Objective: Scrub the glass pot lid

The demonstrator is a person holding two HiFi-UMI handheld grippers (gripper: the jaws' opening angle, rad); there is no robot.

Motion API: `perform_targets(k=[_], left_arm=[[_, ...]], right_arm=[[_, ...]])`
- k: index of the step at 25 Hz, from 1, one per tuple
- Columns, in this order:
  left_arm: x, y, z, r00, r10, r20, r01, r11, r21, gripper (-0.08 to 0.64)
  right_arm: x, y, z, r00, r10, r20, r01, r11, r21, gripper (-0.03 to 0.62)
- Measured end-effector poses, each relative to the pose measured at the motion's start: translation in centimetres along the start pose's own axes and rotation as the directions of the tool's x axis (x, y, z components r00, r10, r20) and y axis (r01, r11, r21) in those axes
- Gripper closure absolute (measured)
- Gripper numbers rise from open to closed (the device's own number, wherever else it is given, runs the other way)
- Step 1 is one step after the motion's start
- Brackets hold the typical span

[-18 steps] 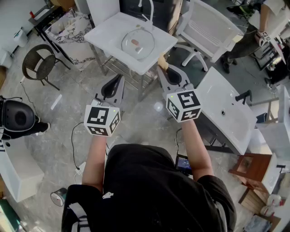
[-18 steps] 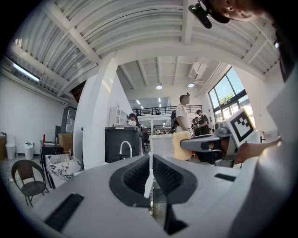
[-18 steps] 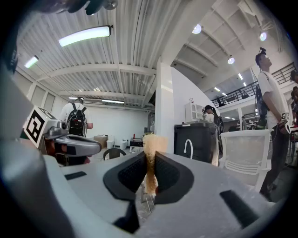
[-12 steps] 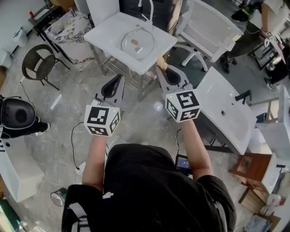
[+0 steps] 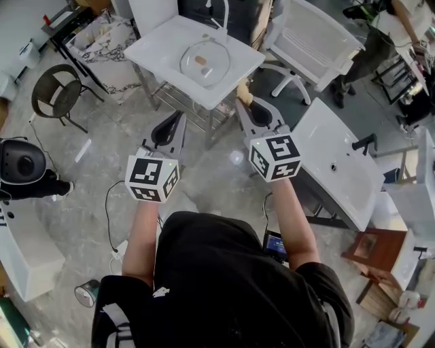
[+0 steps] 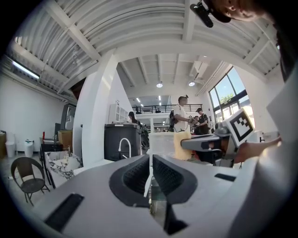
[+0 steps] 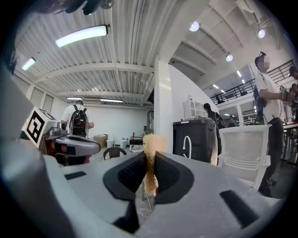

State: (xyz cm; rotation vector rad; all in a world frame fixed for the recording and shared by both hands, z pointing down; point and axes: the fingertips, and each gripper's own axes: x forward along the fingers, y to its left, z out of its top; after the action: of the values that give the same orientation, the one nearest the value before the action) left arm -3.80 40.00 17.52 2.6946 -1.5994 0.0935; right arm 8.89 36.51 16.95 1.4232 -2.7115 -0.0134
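Hardly anything has changed over the last moment. Both grippers sit level in front of the person's chest, in the same pose as before, and only the head view has slid a little, nudging the furniture up and to the left. I take that to mean the scrub has not begun and the approach is paused or very slow. Nearest, the left gripper (image 5: 178,119) has its jaws pressed almost together with nothing between them. Beside it, the right gripper (image 5: 243,105) has its jaws clamped on a yellow sponge (image 5: 240,89), which stands up past their tips. Below both is bare grey floor (image 5: 204,170). Ahead stands the white tabletop (image 5: 163,41), and on it the glass pot lid (image 5: 204,62) lies dome up with its brown knob (image 5: 202,63) in the middle and a tap (image 5: 219,10) beyond it. The lid lies forward of both jaws, roughly between their two lines and well apart from each. The sponge tip looks close to the tabletop's near edge, though their relative heights cannot be told.
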Motion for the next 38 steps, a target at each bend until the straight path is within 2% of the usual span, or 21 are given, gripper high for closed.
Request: perform_targets(k=[10, 19, 26, 30, 38], left_arm=[[2.1, 2.1, -0.6, 1.0, 0.016, -0.012, -0.017, 1.0, -0.017, 0.543], [8.5, 5.2, -1.5, 1.0, -0.01, -0.027, 0.009, 0.999, -0.033, 0.543], [14.7, 9.5, -1.7, 0.998, -0.029, -0.053, 0.027, 0.999, -0.045, 0.543], [18.0, 12.8, -1.2, 0.998, -0.026, -0.064, 0.026, 1.0, -0.001, 0.543], [23.8, 20.1, -2.8, 0.992, -0.058, -0.11, 0.052, 0.997, -0.063, 0.543]], right_arm=[[2.8, -0.6, -0.5, 1.0, 0.024, -0.014, -0.024, 1.0, -0.011, 0.565], [8.4, -3.9, -1.8, 0.998, 0.02, -0.053, -0.02, 1.0, -0.014, 0.565], [15.0, -7.2, -2.4, 0.996, 0.012, -0.089, -0.012, 1.0, -0.002, 0.565], [19.6, -8.8, -2.4, 0.994, 0.011, -0.107, -0.011, 1.0, 0.0, 0.565], [28.2, -10.9, -3.2, 0.986, -0.008, -0.164, 0.011, 1.0, 0.014, 0.564]])
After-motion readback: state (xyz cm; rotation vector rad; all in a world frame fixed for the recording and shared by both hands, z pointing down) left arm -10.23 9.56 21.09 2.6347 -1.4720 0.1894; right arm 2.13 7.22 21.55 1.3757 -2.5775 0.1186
